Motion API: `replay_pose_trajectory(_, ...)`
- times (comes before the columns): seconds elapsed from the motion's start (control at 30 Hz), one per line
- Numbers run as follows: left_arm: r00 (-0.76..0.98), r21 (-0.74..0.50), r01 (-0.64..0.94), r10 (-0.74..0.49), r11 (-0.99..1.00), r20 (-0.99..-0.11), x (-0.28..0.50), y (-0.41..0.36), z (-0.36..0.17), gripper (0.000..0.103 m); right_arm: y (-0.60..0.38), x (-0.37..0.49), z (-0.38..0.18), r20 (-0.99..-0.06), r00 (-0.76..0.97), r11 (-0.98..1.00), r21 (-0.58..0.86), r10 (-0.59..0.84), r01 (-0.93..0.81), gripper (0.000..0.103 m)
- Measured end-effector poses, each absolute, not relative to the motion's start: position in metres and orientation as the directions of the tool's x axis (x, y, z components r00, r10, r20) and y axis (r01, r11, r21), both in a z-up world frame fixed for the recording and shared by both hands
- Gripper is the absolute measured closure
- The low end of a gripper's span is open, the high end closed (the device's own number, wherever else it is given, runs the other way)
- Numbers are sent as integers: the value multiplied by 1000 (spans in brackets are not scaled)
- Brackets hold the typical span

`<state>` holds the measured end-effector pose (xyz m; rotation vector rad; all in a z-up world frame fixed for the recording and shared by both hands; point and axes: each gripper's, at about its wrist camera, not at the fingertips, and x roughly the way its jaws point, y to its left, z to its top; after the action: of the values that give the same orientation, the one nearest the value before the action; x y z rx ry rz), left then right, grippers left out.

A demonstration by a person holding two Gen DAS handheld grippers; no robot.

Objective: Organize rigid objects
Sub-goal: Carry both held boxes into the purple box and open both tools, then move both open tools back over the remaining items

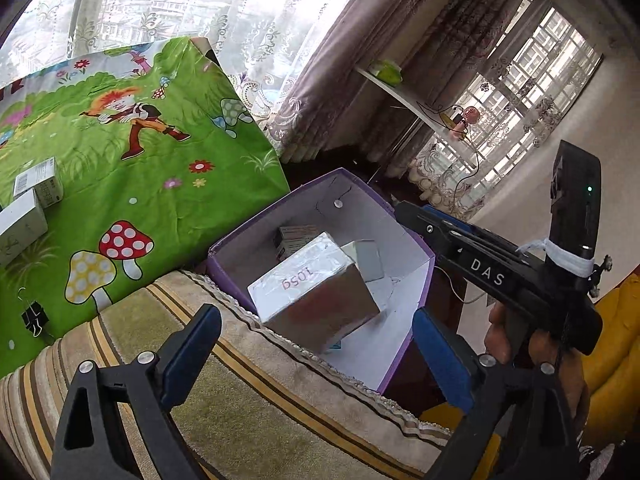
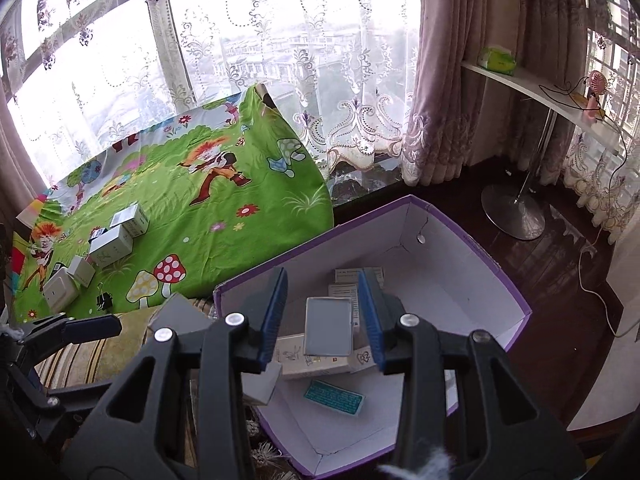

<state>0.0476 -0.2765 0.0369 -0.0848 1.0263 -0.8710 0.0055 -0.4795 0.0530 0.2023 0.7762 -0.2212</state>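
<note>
A purple box with a white inside (image 1: 416, 268) (image 2: 460, 240) stands at the edge of a striped surface. In the left wrist view a silver box marked 1059 (image 1: 316, 292) tilts over the near wall of the purple box, between the fingers of my open left gripper (image 1: 316, 344), which do not touch it. My right gripper (image 2: 324, 316) is open above the purple box, over a grey flat box (image 2: 329, 326) that lies on other small boxes. Several white boxes (image 2: 108, 240) (image 1: 28, 208) lie on the green cartoon cloth.
The green cloth (image 1: 120, 152) (image 2: 208, 208) covers the surface to the left. A black binder clip (image 1: 34, 318) lies on its near edge. A teal card (image 2: 334, 397) lies in the purple box. A white shelf on a metal stand (image 2: 516, 208) stands on the right over dark wood floor.
</note>
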Motion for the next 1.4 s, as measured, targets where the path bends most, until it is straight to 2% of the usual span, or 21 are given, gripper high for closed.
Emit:
replay_pose_trajectory(0.07, 221, -456, 593, -679, 664, -701, 47, -275, 38, 5, -481, 6, 53, -712, 689, 956, 88, -137, 281, 56)
replay_pose_trajectory(0.23, 246, -472, 598, -709, 648, -661, 45, -265, 46, 5, -481, 4, 56, -698, 706, 956, 106, -123, 272, 30)
replay_pose_trajectory(0.33, 291, -429, 624, -703, 653, -649, 39, -263, 57, 5, -475, 4, 60, -683, 722, 963, 106, -110, 247, 23)
replay_pose_trajectory(0.47, 365, -309, 667, -659, 678, -658, 25, -268, 70, 5, -466, 3, 65, -672, 734, 971, 99, -97, 219, 22)
replay_pose_trajectory(0.6, 483, -186, 642, -580, 744, -656, 19, -265, 80, 5, -460, 1, 73, -654, 749, 974, 87, -101, 207, 21)
replay_pose_trajectory(0.73, 642, -83, 564, -500, 821, -582, 17, -250, 93, 5, -454, -1, 83, -632, 765, 975, 67, -123, 212, 14)
replay_pose_trajectory(0.9, 757, 56, 524, -435, 850, -488, 12, -239, 106, 4, -437, 0, 94, -607, 769, 972, -21, -199, 234, 9)
replay_pose_trajectory(1.0, 780, 63, 495, -412, 866, -471, 17, -231, 109, 4, -428, 1, 98, -596, 779, 975, -32, -193, 218, 8)
replay_pose_trajectory(1.13, 766, -6, 483, -426, 876, -482, 28, -213, 108, 4, -421, 2, 99, -583, 791, 980, -47, -182, 191, 7)
replay_pose_trajectory(1.2, 754, -21, 470, -413, 883, -511, 36, -206, 106, 4, -420, 4, 98, -591, 793, 985, -13, -146, 172, 7)
replay_pose_trajectory(1.3, 741, -68, 473, -439, 878, -509, 43, -191, 105, 4, -418, 8, 94, -609, 789, 990, 46, -80, 136, 7)
replay_pose_trajectory(1.4, 760, -34, 446, -398, 895, -514, 48, -182, 102, 4, -410, 10, 91, -613, 790, 993, 70, -30, 91, 7)
